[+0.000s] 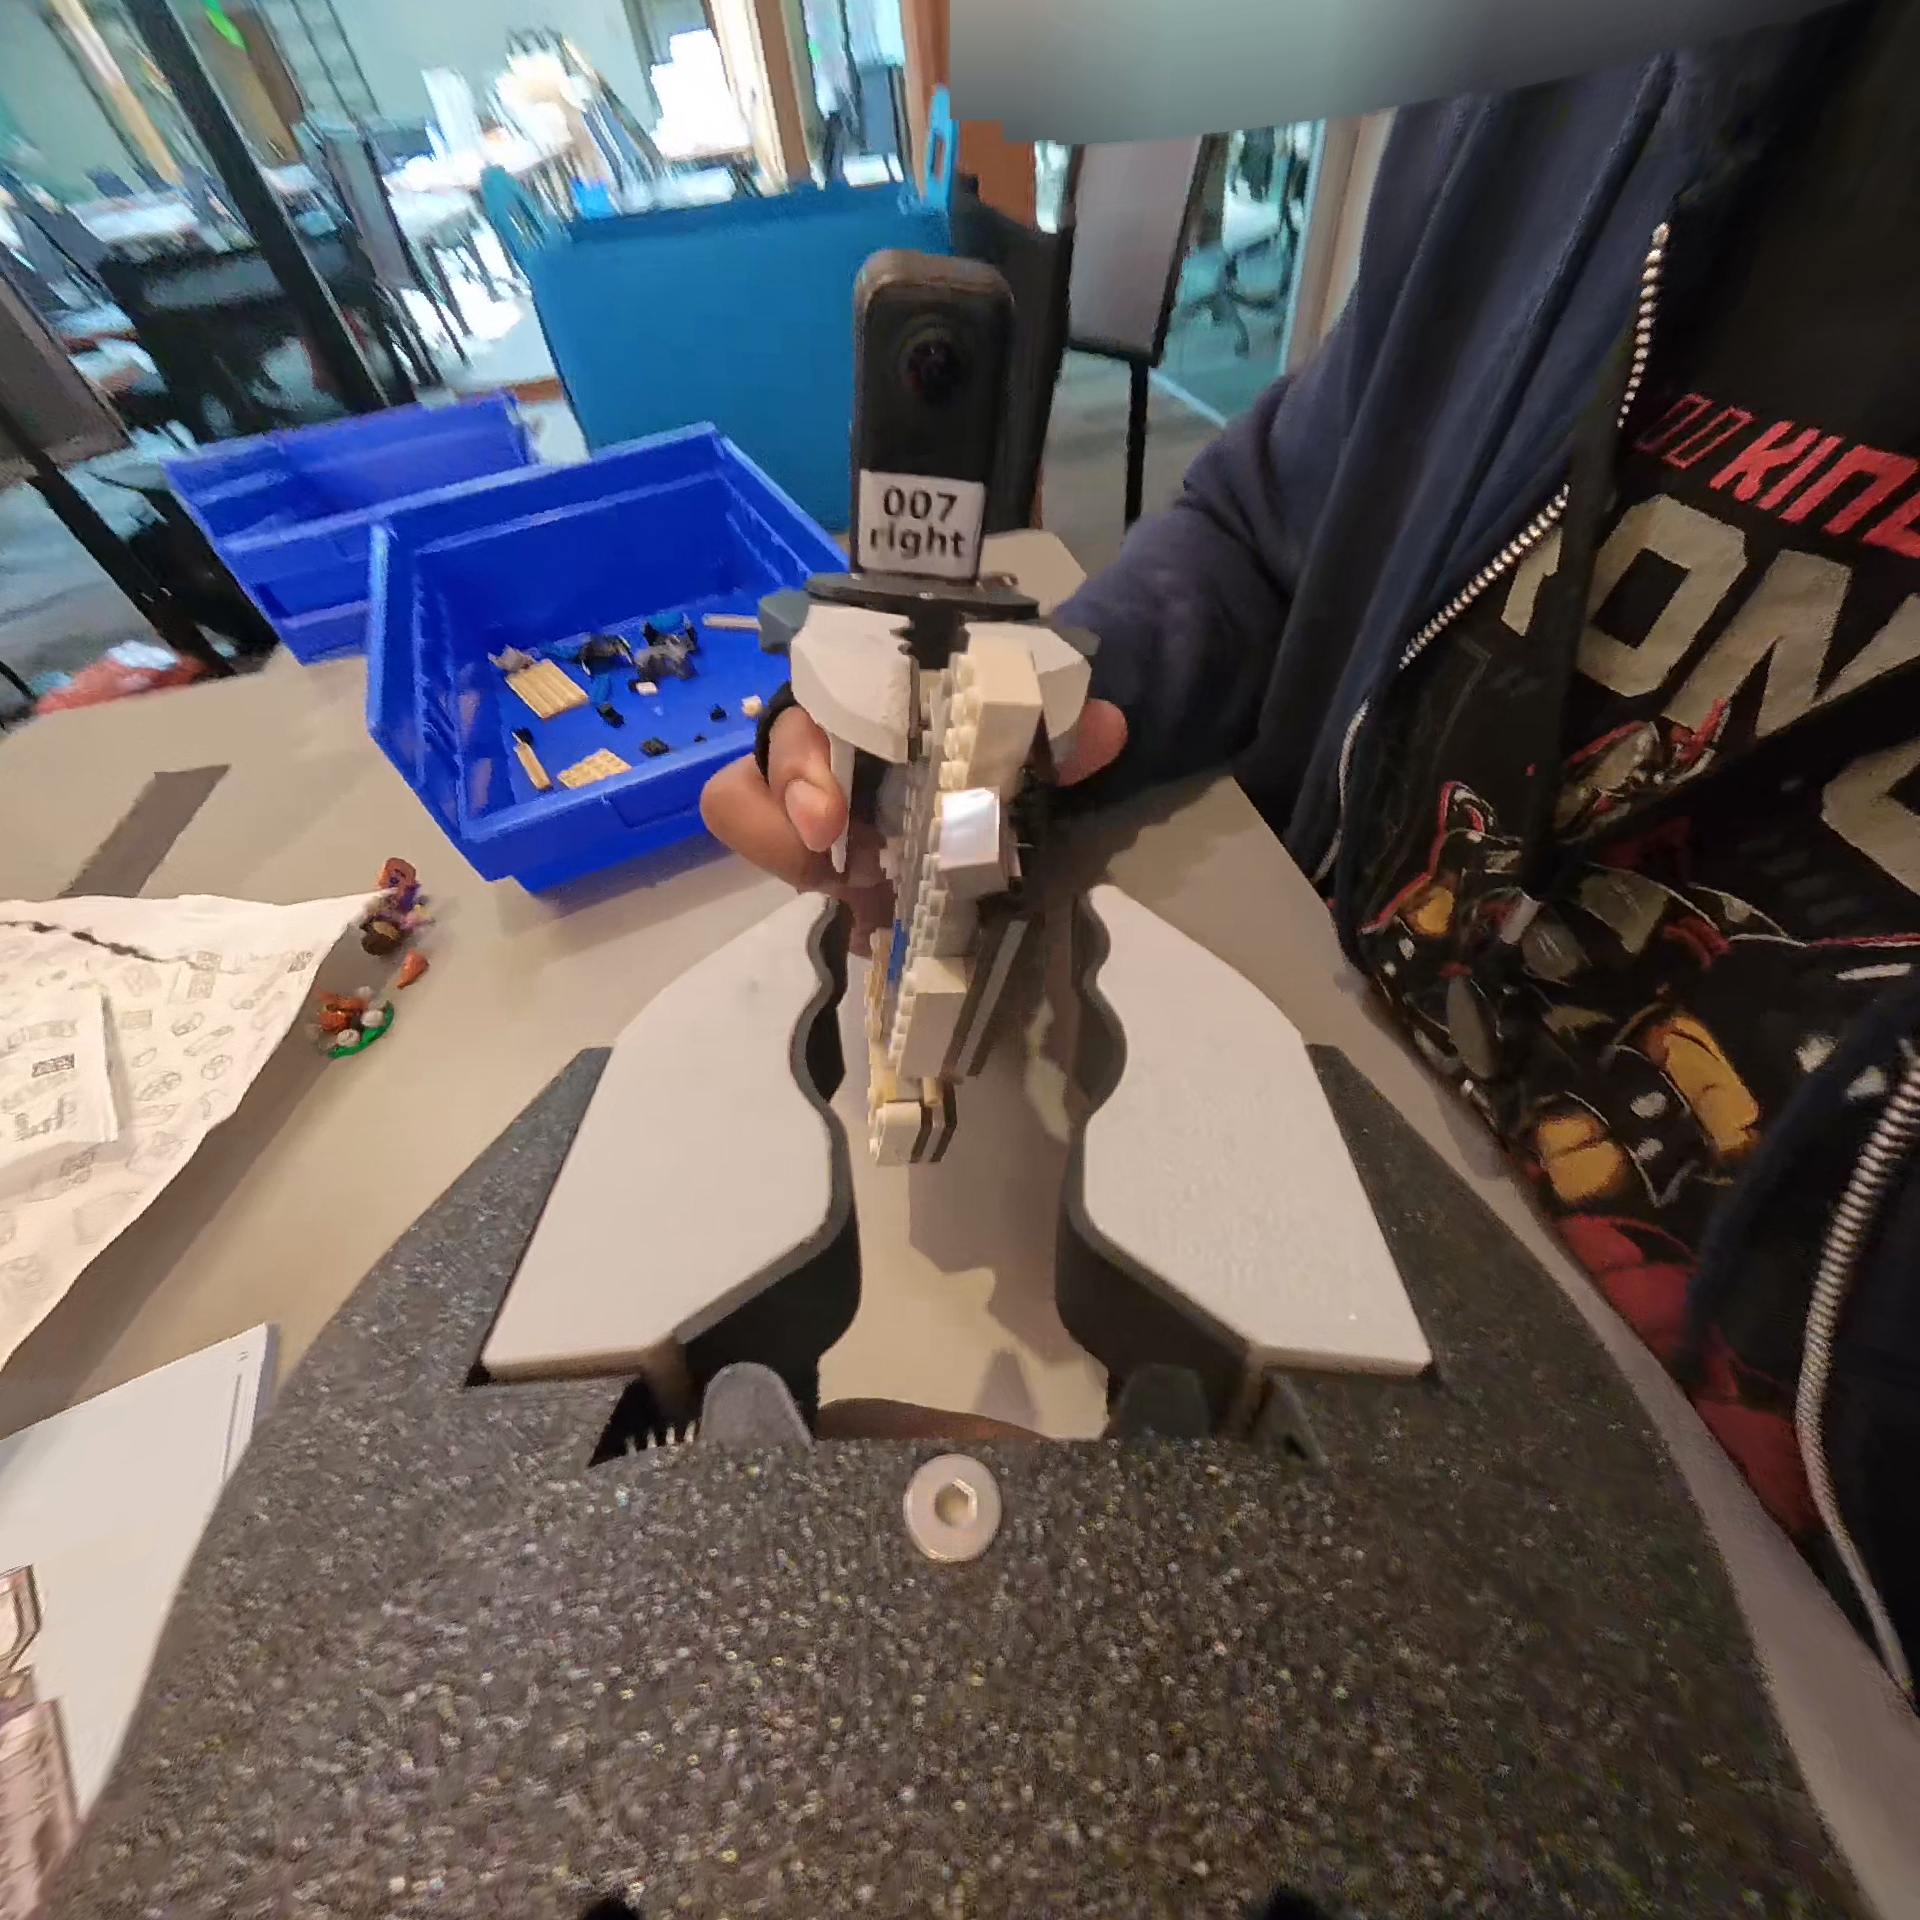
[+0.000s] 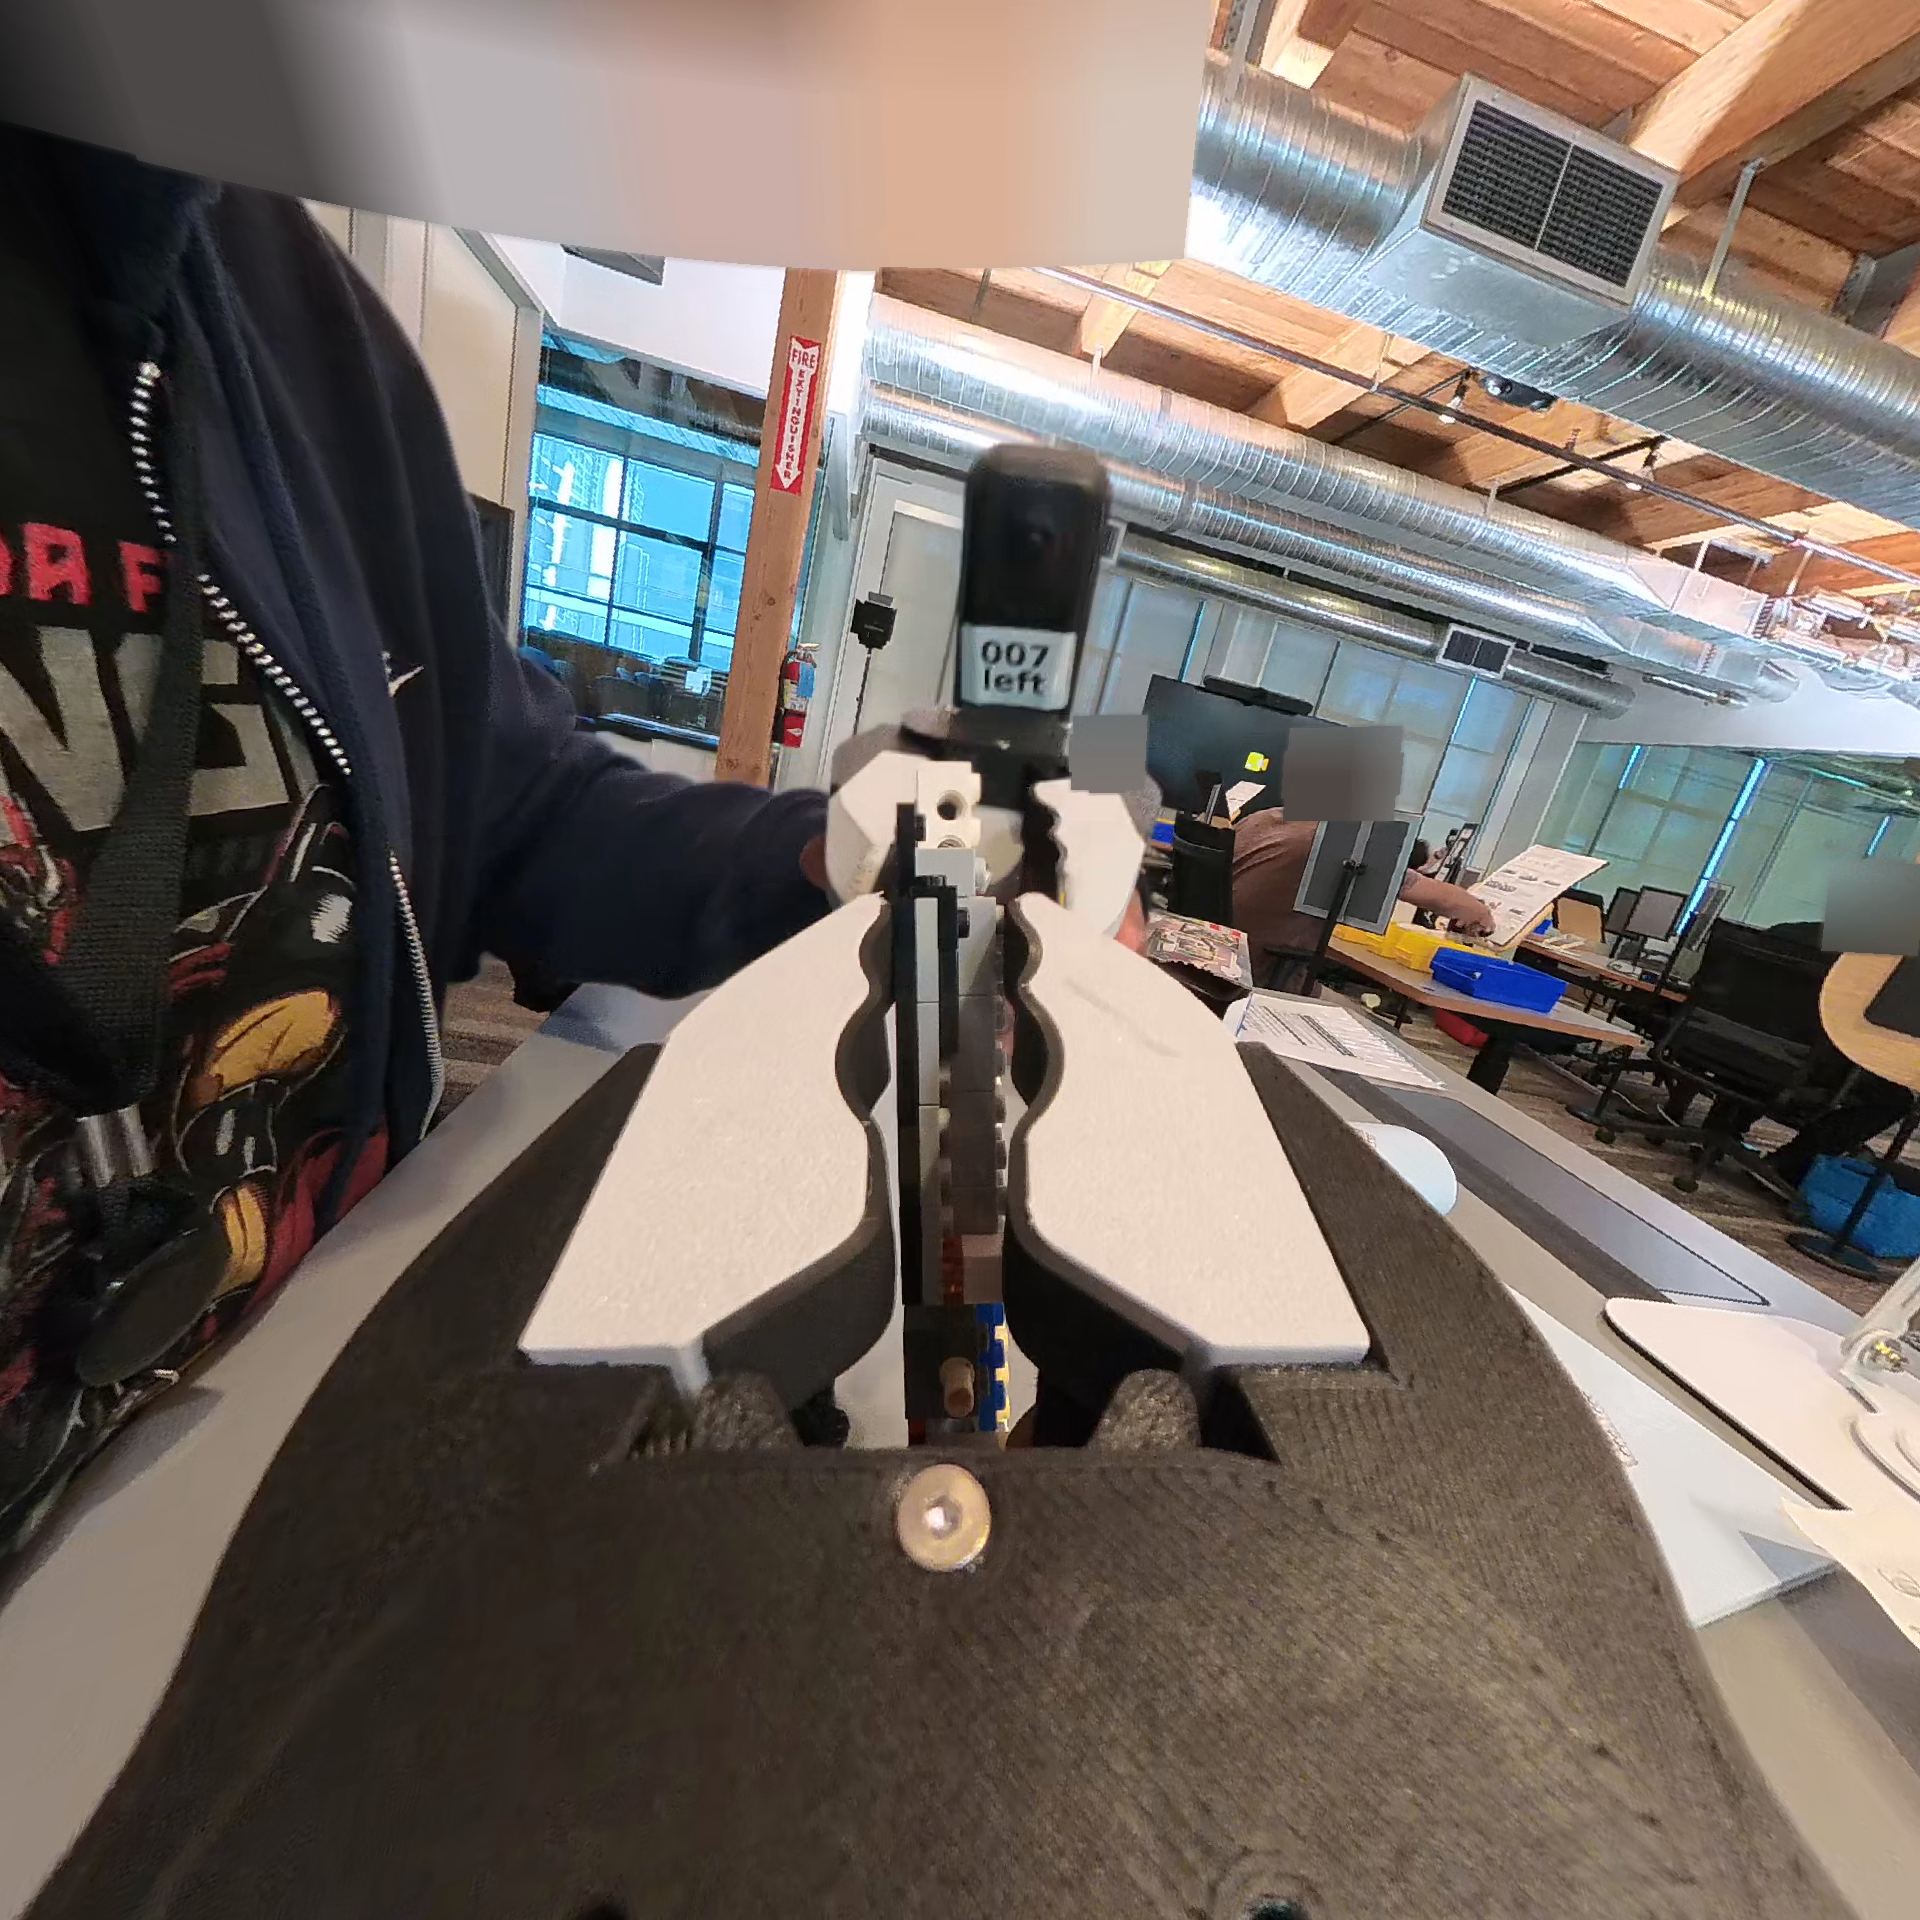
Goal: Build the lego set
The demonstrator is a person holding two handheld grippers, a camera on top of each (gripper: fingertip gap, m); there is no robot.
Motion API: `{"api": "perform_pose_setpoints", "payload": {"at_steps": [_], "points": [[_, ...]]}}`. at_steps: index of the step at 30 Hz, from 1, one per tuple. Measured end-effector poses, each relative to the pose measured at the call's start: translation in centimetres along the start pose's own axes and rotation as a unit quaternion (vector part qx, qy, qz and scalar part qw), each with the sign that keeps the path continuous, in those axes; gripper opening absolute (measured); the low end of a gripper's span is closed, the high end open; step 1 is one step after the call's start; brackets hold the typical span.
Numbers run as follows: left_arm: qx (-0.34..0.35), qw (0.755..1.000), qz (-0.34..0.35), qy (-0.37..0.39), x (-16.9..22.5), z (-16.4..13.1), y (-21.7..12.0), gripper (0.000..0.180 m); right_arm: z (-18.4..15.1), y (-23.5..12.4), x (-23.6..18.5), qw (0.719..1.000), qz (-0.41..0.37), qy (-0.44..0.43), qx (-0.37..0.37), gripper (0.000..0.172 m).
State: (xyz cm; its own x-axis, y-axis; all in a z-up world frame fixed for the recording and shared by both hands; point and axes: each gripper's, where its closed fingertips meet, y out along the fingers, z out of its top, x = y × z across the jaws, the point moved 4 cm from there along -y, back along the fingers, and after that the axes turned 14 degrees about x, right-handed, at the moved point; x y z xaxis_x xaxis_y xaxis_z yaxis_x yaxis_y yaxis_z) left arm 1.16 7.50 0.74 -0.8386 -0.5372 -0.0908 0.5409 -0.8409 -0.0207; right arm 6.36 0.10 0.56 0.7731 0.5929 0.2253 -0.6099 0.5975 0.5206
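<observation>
Edge-on between two handheld grippers, a flat brick-built assembly (image 1: pixel 935 935) of white, grey and black toy bricks stands on its thin side above a grey table (image 1: pixel 540 997), its long axis running straight from one gripper to the other. The right gripper (image 2: pixel 951 914) pinches it: in the right wrist view both white fingers (image 2: pixel 748 1122) close against the model's faces along most of its length, a black plate against the left finger and grey studded bricks toward the right one. The left gripper (image 1: pixel 951 914) faces it head-on with its fingers spread; the near end of the model reaches into the gap between them, with clear space on either side and neither pad pressing on it. A hand (image 1: pixel 779 810) wraps the right gripper's handle, with a dark zipped hoodie (image 1: pixel 1455 520) behind. Beyond, on the table, sit a blue bin (image 1: pixel 582 675) of loose tan and black pieces, a printed instruction sheet (image 1: pixel 125 1039) and small toy figures (image 1: pixel 390 914).
</observation>
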Motion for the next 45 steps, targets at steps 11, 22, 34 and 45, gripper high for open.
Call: {"api": "perform_pose_setpoints", "payload": {"at_steps": [11, 22, 34, 45], "points": [[0.029, 0.995, 0.062, 0.074, 0.3, -0.9, 1.4, 0.019, -0.3, -0.2, 0.1, 1.0, -0.01, -0.002, -0.003, 0.019], [-0.034, 0.992, 0.102, 0.067, -0.9, -1.0, 0.9, 0.019, -1.1, -0.4, 0.9, 0.999, -0.033, -0.005, -0.041, 0.029], [-0.006, 0.99, 0.093, 0.107, -0.6, -1.8, 0.4, 0.019, -2.5, -0.3, 0.9, 0.988, -0.039, -0.088, -0.124, 0.024], [-0.013, 0.985, 0.076, 0.157, -0.3, -2.6, 0.2, 0.019, -2.2, -0.2, 0.0, 0.983, 0.0, -0.105, -0.148, 0.017]]}}
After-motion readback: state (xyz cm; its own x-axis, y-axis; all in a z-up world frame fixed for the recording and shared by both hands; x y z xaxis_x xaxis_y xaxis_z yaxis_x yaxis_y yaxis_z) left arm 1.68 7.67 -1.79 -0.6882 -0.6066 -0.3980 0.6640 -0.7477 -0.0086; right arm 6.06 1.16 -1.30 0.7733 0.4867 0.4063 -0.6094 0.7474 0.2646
